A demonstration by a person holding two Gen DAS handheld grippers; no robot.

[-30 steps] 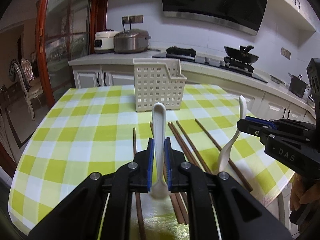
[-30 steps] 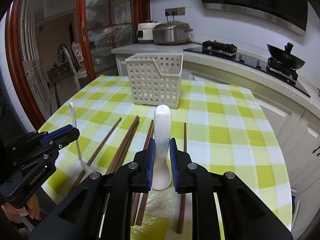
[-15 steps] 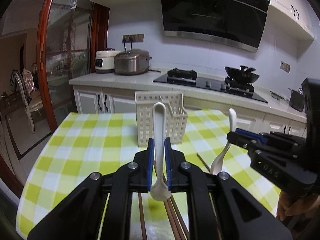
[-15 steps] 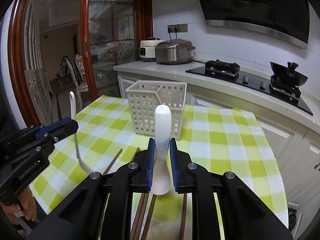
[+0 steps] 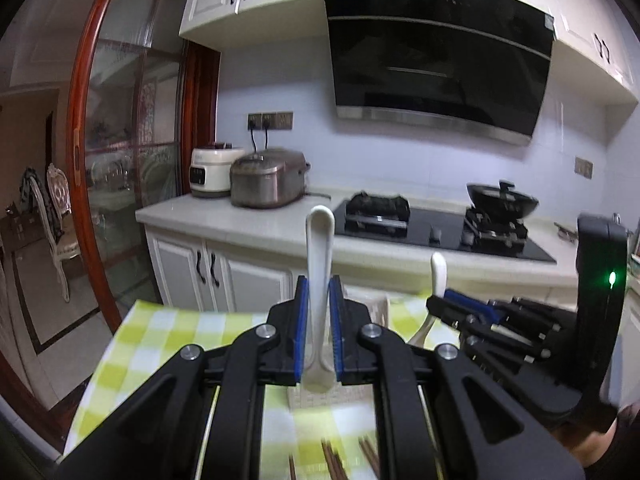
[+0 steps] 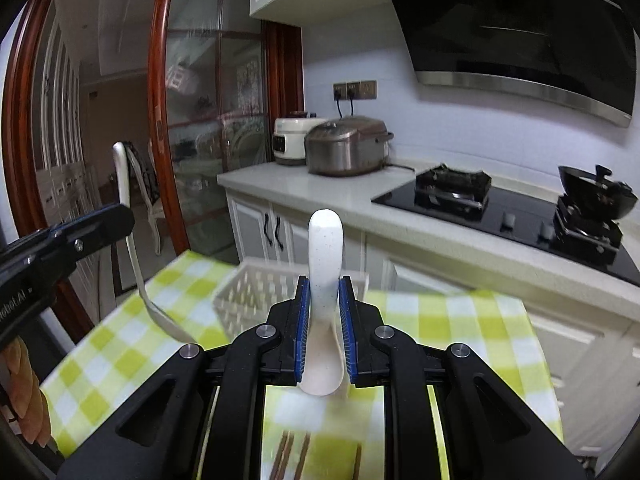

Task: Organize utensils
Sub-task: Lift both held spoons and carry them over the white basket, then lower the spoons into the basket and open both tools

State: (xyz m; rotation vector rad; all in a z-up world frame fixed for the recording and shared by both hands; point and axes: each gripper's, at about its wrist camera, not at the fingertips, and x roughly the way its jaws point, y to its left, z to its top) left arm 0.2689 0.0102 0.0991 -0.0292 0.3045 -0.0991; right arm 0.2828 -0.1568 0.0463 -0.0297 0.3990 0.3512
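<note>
My left gripper point(image 5: 319, 336) is shut on a white spoon point(image 5: 320, 256), handle pointing up, lifted above the table. My right gripper point(image 6: 323, 332) is shut on a second, speckled white spoon point(image 6: 325, 256), also handle up. Each shows in the other's view: the right gripper point(image 5: 452, 304) with its spoon point(image 5: 438, 268) on the right, the left gripper point(image 6: 116, 220) with its spoon point(image 6: 132, 248) on the left. The white slotted basket point(image 6: 256, 292) stands on the checked table just beyond both grippers, mostly hidden behind my left gripper. Brown chopsticks point(image 6: 288, 456) lie on the table below.
The table has a yellow-green checked cloth point(image 6: 120, 360). Behind it runs a white counter point(image 6: 360, 200) with two rice cookers point(image 6: 348, 146) and a black hob point(image 6: 500, 208) with a wok. A glass sliding door point(image 6: 200, 140) is at left.
Both grippers have risen with their spoons and tilted up, so the table and chopsticks have dropped low in view. The basket now sits closer, under the fingertips.
</note>
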